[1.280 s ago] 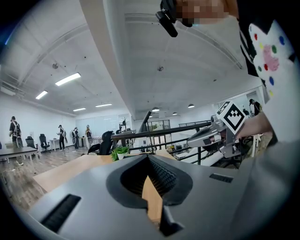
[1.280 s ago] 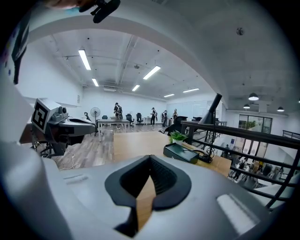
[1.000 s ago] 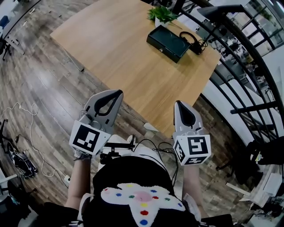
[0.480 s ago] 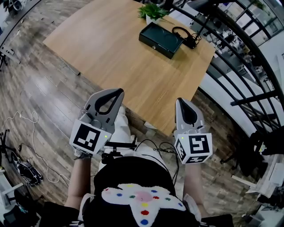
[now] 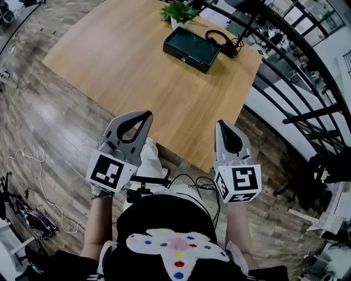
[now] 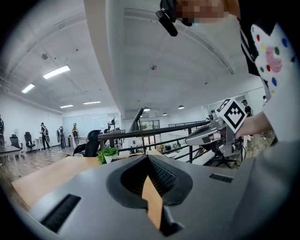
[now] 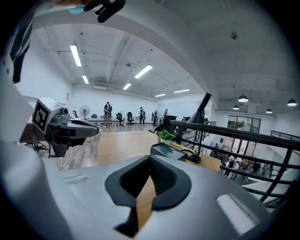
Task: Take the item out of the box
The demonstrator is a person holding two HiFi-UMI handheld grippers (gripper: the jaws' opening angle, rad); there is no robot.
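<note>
A dark closed box [image 5: 192,49] lies at the far end of the wooden table [image 5: 126,60], also visible in the right gripper view as the box [image 7: 169,151]. My left gripper [image 5: 145,116] hangs shut and empty over the floor, short of the table's near edge. My right gripper [image 5: 221,125] is shut and empty too, its tip just over the table's near corner. In each gripper view the jaws meet with nothing between them: left gripper [image 6: 148,157], right gripper [image 7: 151,158]. The box's contents are hidden.
A potted plant [image 5: 178,11] stands behind the box, and black headphones with a cable [image 5: 222,43] lie to its right. A black railing [image 5: 296,60] runs along the table's right side. Cables [image 5: 27,164] trail on the wood floor at left.
In the head view the table and box have slid up and to the left while both grippers kept their place in the picture; the right gripper's tip now reaches the table's near corner.
</note>
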